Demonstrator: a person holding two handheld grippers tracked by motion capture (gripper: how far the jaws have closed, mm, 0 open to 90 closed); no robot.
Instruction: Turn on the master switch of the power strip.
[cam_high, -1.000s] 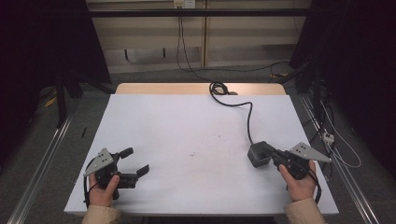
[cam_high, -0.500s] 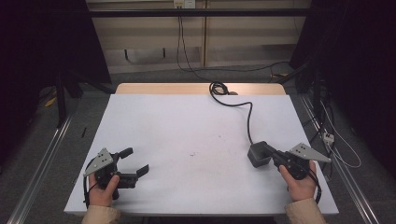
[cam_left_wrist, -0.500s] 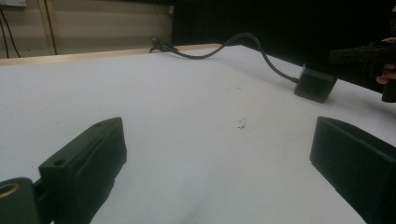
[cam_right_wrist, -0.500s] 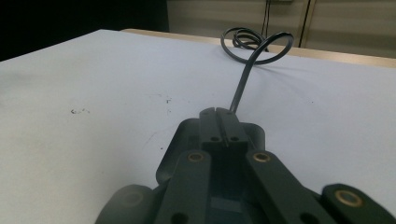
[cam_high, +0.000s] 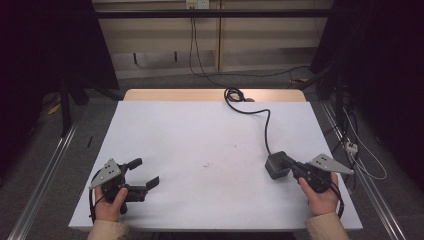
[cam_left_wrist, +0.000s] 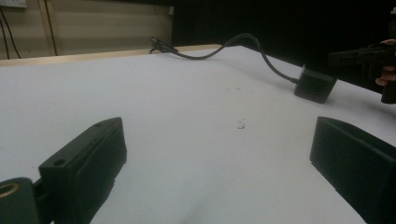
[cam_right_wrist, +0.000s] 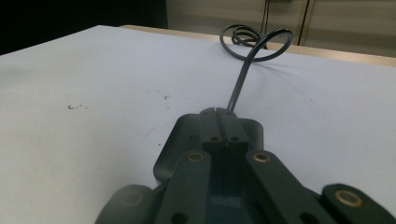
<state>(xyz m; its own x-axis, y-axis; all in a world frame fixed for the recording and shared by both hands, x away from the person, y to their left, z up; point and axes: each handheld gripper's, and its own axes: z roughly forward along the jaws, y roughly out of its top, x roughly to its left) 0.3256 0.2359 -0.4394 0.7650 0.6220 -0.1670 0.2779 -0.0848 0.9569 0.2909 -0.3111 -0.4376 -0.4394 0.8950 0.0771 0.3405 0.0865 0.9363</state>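
At the near right corner of the white table (cam_high: 200, 135), the right gripper (cam_high: 294, 169) rests with its 2 jaws pressed together, their tips at or against a small dark power brick (cam_high: 278, 165); the high view cannot settle whether they pinch its edge or merely touch it. The right gripper view looks down the shut jaws at the brick (cam_right_wrist: 210, 144) lying just beyond and beneath them, with nothing visible between the pads. The brick's black cord (cam_high: 265, 125) runs away across the table to a loose coil (cam_high: 234, 95) at the far edge. At the near left, the left gripper (cam_high: 146, 176) sits with its jaws spread wide and empty, aimed across the bare tabletop, well apart from the brick (cam_left_wrist: 315, 84).

The brick looks hard, smooth-sided and dense for its size, likely to slide on the table rather than tip, so a firm grip across its 2 flat opposite sides seems safest. The cord appears springy and holds its curves; it would probably drag and twist the brick if lifted by the body alone, and the stiff joint where cord meets brick is best left unbent.
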